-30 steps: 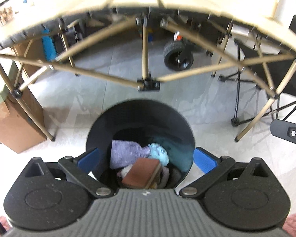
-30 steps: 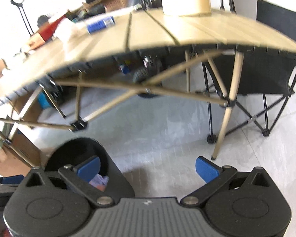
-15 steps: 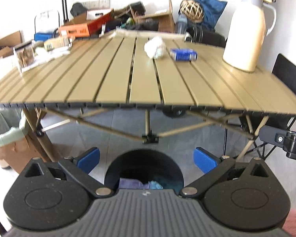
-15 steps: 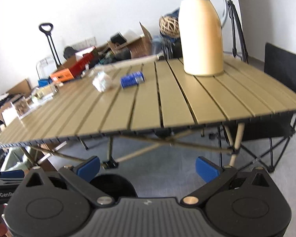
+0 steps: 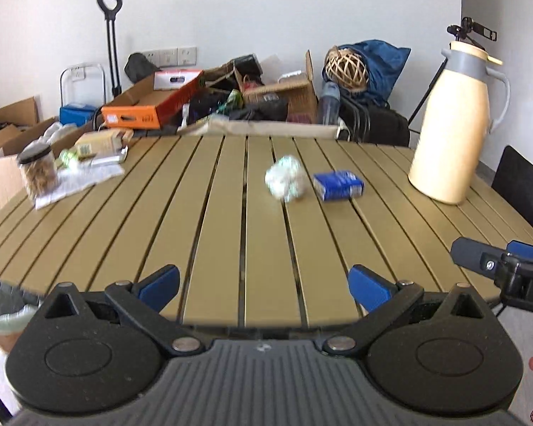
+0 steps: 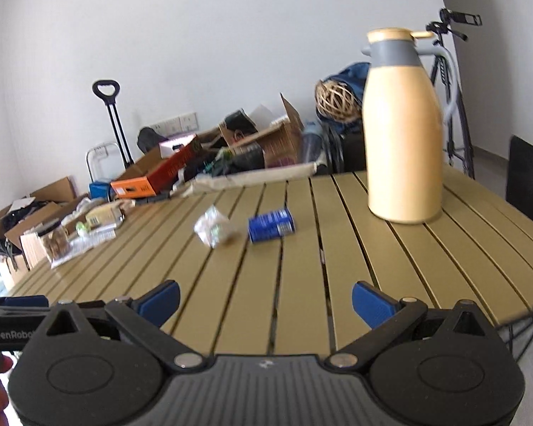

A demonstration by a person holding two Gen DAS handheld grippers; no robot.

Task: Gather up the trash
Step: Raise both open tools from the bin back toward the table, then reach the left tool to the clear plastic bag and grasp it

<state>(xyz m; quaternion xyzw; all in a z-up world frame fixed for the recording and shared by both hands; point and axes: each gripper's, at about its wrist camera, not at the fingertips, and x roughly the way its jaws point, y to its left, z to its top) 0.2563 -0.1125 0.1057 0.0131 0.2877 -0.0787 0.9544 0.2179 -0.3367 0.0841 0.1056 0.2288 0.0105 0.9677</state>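
Note:
A crumpled white wrapper ball point(image 5: 284, 181) point(image 6: 214, 230) lies on the slatted tan table point(image 5: 231, 234) point(image 6: 355, 248), with a small blue packet point(image 5: 338, 185) point(image 6: 271, 225) just to its right. My left gripper point(image 5: 263, 283) hovers open and empty over the table's near edge, well short of both. My right gripper point(image 6: 265, 300) is likewise open and empty above the near edge. The right gripper's finger shows at the right of the left wrist view. The trash bin is out of sight.
A tall cream thermos jug point(image 5: 453, 124) point(image 6: 403, 124) stands at the table's right. A jar point(image 5: 39, 172), a small box and papers lie at the far left. Cardboard boxes, bags and a trolley crowd the wall behind. A black chair point(image 6: 529, 181) stands at right.
Both grippers have risen from below the table, where the black bin with trash was in view, to above its near edge. The bin has dropped out of sight. Both stay open.

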